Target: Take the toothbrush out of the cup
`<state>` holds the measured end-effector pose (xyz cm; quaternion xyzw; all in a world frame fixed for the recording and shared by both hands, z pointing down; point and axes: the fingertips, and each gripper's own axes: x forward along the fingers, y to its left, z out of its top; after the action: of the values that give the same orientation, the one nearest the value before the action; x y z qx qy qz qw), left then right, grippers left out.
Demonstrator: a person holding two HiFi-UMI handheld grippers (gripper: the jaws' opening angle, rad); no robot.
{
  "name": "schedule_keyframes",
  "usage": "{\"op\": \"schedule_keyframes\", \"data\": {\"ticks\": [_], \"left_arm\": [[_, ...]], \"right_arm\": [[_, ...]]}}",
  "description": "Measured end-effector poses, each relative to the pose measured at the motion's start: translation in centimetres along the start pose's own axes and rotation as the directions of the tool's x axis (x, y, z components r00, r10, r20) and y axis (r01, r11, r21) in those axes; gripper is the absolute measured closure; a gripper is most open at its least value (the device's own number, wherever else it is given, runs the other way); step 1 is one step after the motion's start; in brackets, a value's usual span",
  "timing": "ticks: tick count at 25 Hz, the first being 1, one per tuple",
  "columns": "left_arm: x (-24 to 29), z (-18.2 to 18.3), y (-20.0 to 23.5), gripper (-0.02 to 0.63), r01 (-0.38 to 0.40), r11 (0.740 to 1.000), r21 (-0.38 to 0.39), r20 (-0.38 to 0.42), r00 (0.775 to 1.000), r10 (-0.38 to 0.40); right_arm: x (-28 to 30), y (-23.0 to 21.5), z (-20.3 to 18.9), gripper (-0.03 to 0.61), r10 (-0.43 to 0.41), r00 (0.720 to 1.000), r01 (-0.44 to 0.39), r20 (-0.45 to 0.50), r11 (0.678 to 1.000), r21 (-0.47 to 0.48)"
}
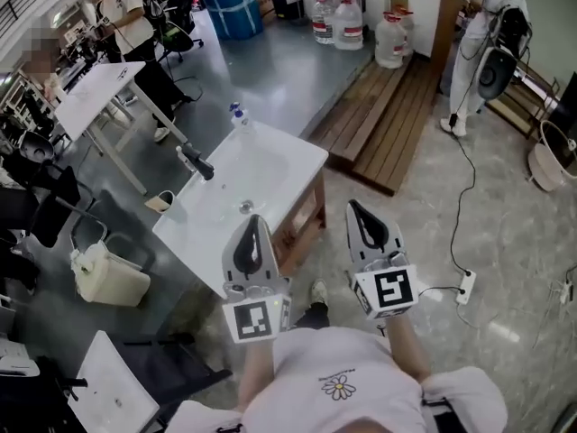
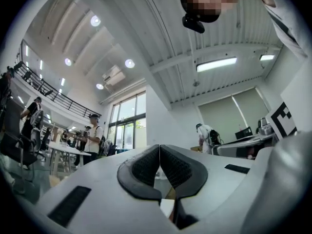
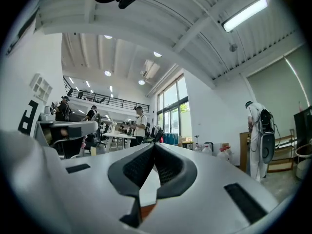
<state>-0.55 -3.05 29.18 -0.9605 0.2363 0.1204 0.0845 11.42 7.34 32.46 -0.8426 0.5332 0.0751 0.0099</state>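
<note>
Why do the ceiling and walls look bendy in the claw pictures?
Left gripper view: the wide lens bends the ceiling into curves, with black corners. Right gripper view: same bulge, and the ceiling lamp glares white. Head view: much less bent, evenly lit.

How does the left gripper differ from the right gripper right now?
In the head view, the left gripper overlaps the near edge of the white sink counter; the right gripper shows over the floor beside it. The left gripper points straight up the picture; the right gripper's tip leans leftward. Both have jaws shut, holding nothing.
</note>
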Motion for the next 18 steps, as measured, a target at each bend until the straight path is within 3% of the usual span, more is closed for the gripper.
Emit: {"op": "schedule_keyframes", "data": {"ticks": [8, 14, 18], "left_arm": [[15.3, -2.2, 6.2, 0.597, 0.000, 1.000, 0.002, 0.017, 1.000, 0.000], [20.1, -4.6, 9.4, 0.597, -0.045, 0.999, -0.009, -0.005, 0.999, 0.045], [20.7, -6.7, 11.6, 0.598, -0.127, 0.992, -0.012, -0.040, 0.991, 0.127]], "right_arm": [[16.7, -1.7, 3.0, 0.566, 0.059, 0.986, -0.043, 0.153, 0.993, -0.111], [22.2, -4.1, -0.7, 0.566, 0.039, 0.997, -0.032, 0.069, 0.995, -0.094], [23.8, -4.0, -2.2, 0.566, 0.086, 0.995, -0.081, 0.051, 0.993, -0.089]]}}
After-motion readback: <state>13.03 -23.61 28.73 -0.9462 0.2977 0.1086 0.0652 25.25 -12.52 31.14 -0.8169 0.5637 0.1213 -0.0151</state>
